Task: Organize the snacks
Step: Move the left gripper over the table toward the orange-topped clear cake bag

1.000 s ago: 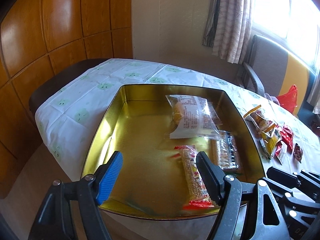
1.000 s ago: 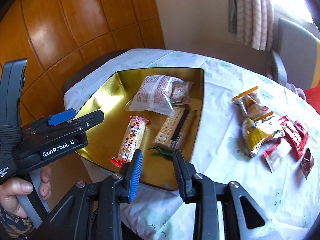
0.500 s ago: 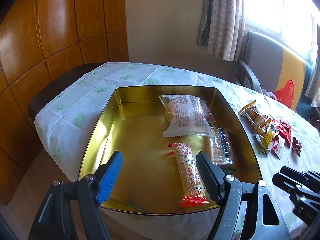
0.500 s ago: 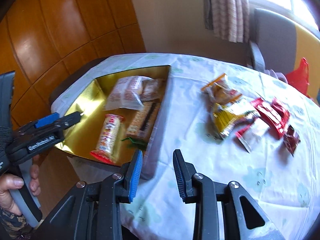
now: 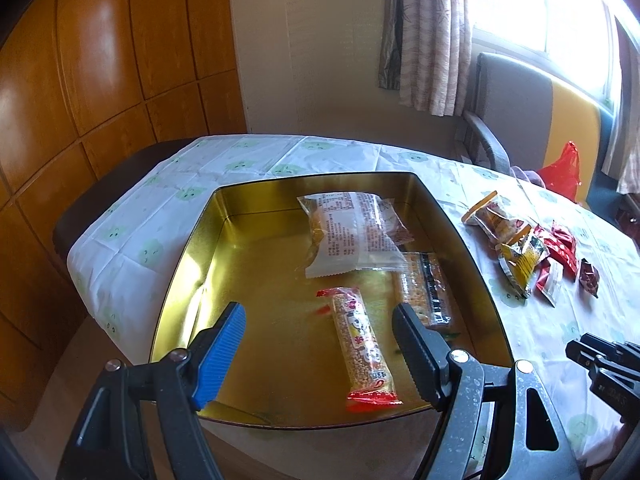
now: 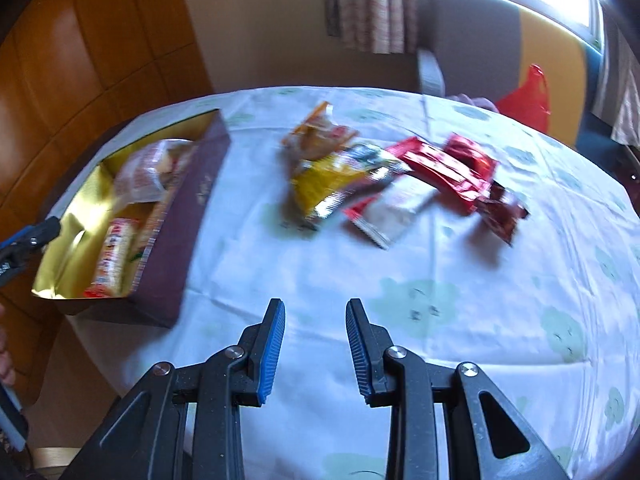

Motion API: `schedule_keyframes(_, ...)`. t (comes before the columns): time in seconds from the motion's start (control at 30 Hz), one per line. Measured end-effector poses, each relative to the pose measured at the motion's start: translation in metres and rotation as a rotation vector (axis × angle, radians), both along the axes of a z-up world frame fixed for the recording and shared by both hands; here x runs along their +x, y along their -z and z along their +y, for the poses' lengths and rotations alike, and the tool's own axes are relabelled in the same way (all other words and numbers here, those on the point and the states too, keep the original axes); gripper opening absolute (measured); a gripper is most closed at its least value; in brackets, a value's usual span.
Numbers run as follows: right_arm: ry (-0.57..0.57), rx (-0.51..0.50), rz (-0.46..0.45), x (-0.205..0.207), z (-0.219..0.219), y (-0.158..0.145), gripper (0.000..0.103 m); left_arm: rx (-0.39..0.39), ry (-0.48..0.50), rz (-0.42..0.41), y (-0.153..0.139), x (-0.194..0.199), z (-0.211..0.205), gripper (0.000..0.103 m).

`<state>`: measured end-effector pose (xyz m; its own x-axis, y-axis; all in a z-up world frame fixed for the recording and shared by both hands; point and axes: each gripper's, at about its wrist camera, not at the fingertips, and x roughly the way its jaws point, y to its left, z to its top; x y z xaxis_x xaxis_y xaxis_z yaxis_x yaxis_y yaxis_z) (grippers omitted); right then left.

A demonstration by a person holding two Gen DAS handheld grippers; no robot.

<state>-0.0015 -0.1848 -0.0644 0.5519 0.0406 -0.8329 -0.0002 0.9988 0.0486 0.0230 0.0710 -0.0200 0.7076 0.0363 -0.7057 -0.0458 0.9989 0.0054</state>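
Tongs first: the left tongs hang wide apart with nothing between the blue pad and the black one, tilted down over the near edge of the shallow gold rectangular tin. Right tongs have only a narrow gap, also empty, hovering above a bare patch of the white tablecloth with pale green faces covering the table. That view is pretty smeared, so fine detail is iffy.

Inside the tin, just beyond the left tongs, lies a long clear-wrapped puffed-grain bar with red ends. Beside it on the right is a clear pack of crackers with a dark stripe, and behind both sits a bigger clear bag with a white printed label, leaning on something brownish I can't make out.

Out on the cloth, right of the tin and well apart from it, is the loose pile: an orange-topped clear packet, a yellow foil packet, a white sachet with red ends, shiny red wrappers and a small dark brown one, all overlapping or touching.

Past the table there's a grey and yellow chair, a red plastic bag, patterned curtains and orange wooden panelling.
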Motion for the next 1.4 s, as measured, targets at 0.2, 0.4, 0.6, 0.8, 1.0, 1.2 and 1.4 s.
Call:
schedule_keyframes(0.2, 0.075, -0.01, 0.032, -0.004, -0.027, 0.011, 0.032, 0.014, 0.027, 0.002, -0.003, 0.003, -0.012, 0.077)
schedule_keyframes(0.4, 0.096, -0.005, 0.046, -0.006, -0.038, 0.019, 0.032, 0.039, 0.059, -0.007, -0.007, 0.005, -0.025, 0.077)
schedule_keyframes(0.6, 0.098, -0.001, 0.046, -0.004, -0.04, 0.024, 0.032, 0.067, 0.098, -0.022, -0.014, 0.01, -0.041, 0.077)
schedule_keyframes(0.8, 0.08, -0.01, 0.036, -0.004, -0.038, 0.026, 0.036, 0.1, 0.139, -0.023, -0.017, 0.016, -0.058, 0.077)
schedule_keyframes(1.0, 0.068, -0.015, 0.02, -0.005, -0.038, 0.028, 0.037, 0.123, 0.179, -0.034, -0.022, 0.02, -0.075, 0.077)
schedule_keyframes(1.2, 0.06, -0.008, 0.007, -0.006, -0.039, 0.028, 0.038, 0.143, 0.215, -0.03, -0.024, 0.025, -0.088, 0.077)
schedule_keyframes(1.4, 0.041, -0.001, -0.011, -0.008, -0.038, 0.029, 0.043, 0.172, 0.277, -0.019, -0.024, 0.033, -0.105, 0.077)
